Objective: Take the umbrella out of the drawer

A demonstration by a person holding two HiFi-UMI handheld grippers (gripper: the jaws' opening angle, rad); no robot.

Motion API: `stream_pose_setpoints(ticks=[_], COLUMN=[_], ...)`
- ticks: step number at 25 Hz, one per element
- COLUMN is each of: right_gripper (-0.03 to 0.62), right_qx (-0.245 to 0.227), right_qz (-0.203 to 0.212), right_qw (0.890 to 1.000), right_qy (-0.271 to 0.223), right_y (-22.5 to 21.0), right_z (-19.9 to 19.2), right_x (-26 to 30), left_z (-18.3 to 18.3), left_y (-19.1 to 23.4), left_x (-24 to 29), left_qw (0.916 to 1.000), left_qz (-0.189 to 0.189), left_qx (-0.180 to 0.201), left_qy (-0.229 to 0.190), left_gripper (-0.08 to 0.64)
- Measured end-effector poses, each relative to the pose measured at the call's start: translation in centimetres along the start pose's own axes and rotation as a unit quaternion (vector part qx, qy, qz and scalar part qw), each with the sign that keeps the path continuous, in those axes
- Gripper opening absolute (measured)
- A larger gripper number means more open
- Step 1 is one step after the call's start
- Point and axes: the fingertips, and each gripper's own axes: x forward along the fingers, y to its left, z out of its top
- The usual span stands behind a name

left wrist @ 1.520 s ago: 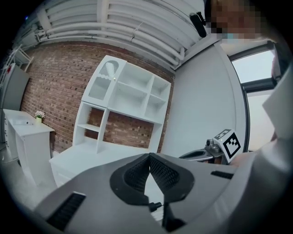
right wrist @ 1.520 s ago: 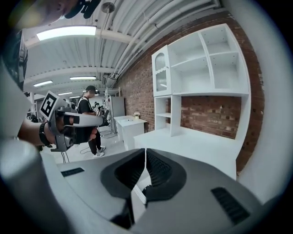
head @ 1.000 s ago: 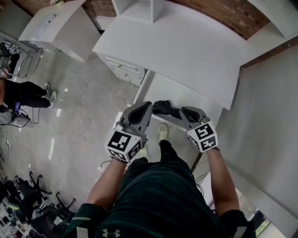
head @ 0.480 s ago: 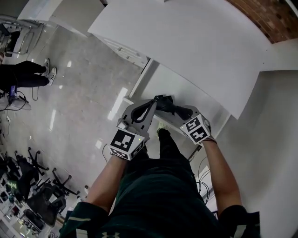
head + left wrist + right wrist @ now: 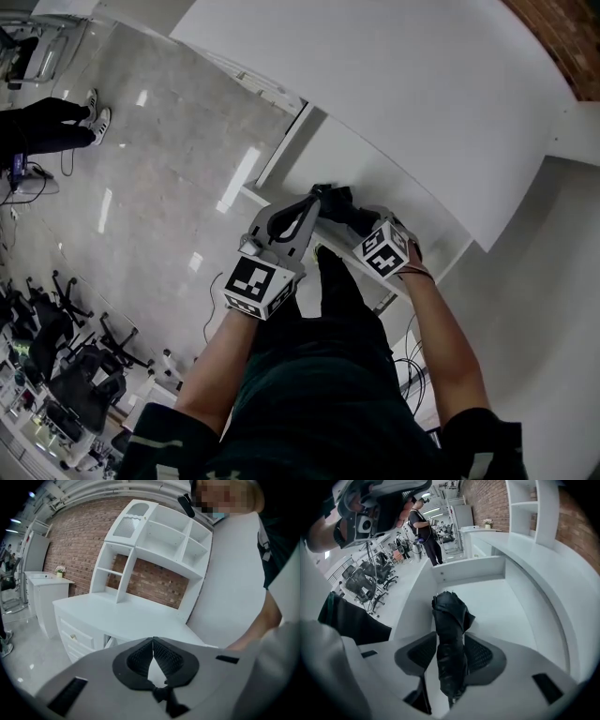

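A folded black umbrella (image 5: 339, 204) (image 5: 449, 630) lies in the open white drawer (image 5: 349, 167) (image 5: 506, 606), close to its near left side. My right gripper (image 5: 358, 223) (image 5: 451, 639) points steeply down over it. Its jaws have just been opening and now stand astride the umbrella's near end; I see no pad pressing on it. My left gripper (image 5: 313, 200) (image 5: 153, 640) hangs beside the drawer's near left corner, tips together with nothing between them.
The white desk top (image 5: 403, 84) (image 5: 117, 616) overhangs the drawer's far side. A shelf unit (image 5: 159, 541) stands on the desk against a brick wall. A person (image 5: 47, 122) (image 5: 423, 531) stands off to the left, with office chairs (image 5: 56, 356) on the floor.
Both grippers have come down toward the drawer. The right one has tipped downward and its jaws have spread around the umbrella. The umbrella has stayed in the drawer.
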Motion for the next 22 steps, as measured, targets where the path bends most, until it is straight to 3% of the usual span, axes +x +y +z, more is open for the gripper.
stream_pose_setpoints(ticks=[9,14,22], right_gripper=[0.242,0.244,0.232], right_qx=[-0.040,-0.078,-0.073], right_qz=[0.033,0.008,-0.006], right_qw=[0.997,0.993,0.993], right_qy=[0.061,0.090,0.092], right_y=[0.4,0.3,0.1], right_z=[-1.7,-2.6,-2.9], right_x=[4.4,6.6,7.5], left_z=[-1.9,-1.8,-1.7], left_y=[1.6,2.2,2.7], left_x=[0.2,-0.3,-1.3], left_qw=[0.9993,0.9990,0.9988], left_qz=[0.022,0.031,0.039], left_qx=[-0.023,-0.025,-0.023], left_qy=[0.018,0.021,0.019], left_gripper=[0.008,0.008,0.008])
